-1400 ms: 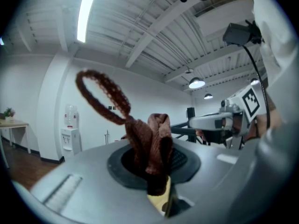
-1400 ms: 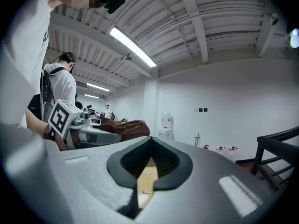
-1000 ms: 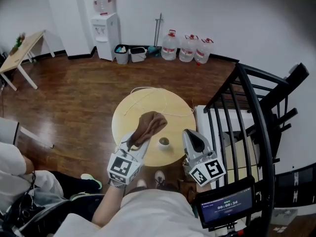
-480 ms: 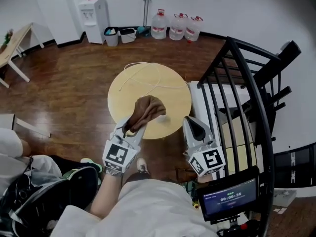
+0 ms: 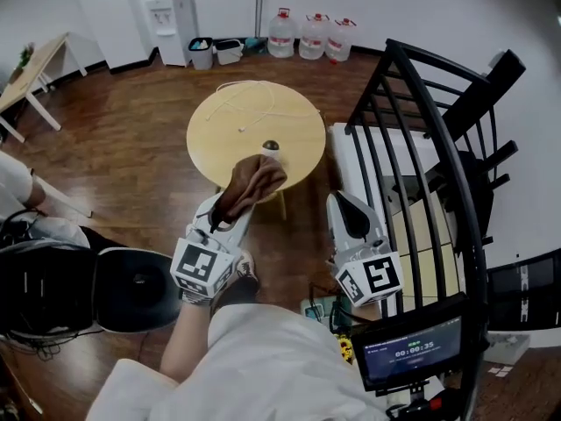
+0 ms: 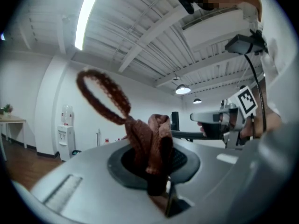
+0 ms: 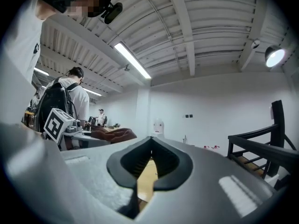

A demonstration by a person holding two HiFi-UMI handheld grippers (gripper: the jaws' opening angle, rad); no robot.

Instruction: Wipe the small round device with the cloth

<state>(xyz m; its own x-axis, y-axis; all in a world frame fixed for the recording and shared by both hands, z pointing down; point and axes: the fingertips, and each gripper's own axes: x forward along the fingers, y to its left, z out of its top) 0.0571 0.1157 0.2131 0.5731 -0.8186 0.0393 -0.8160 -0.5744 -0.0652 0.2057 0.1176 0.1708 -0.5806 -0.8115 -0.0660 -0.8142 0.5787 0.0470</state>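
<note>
1. Small round device (image 5: pixel 271 146) in the head view: on the round wooden table (image 5: pixel 219 139), a little toward the near edge from the middle, with a white cable (image 5: pixel 250 103) lying toward the far edge. Brown cloth (image 5: pixel 252 181) bunched in the left gripper (image 5: pixel 230 210), held over the table's near edge, just beside the device; contact not discernible. Right gripper (image 5: pixel 342 200) off the table's right edge, well apart from the device, beside a black railing (image 5: pixel 421 130).
2. Left gripper view: jaws clenched on the cloth, a wad pinched between the pads and a loop sticking up above. Device not in view here.
3. Right gripper view: jaws pressed together, nothing between them, only a sliver of tabletop through the gap. Cloth and left gripper visible off to the left.
4. Judged step: approach, wiping not yet begun. Next, probably: lower the wad onto the device's top and rub gently, to guard against sliding of so small a thing. For steadying it: right jaws to be parted first.
</note>
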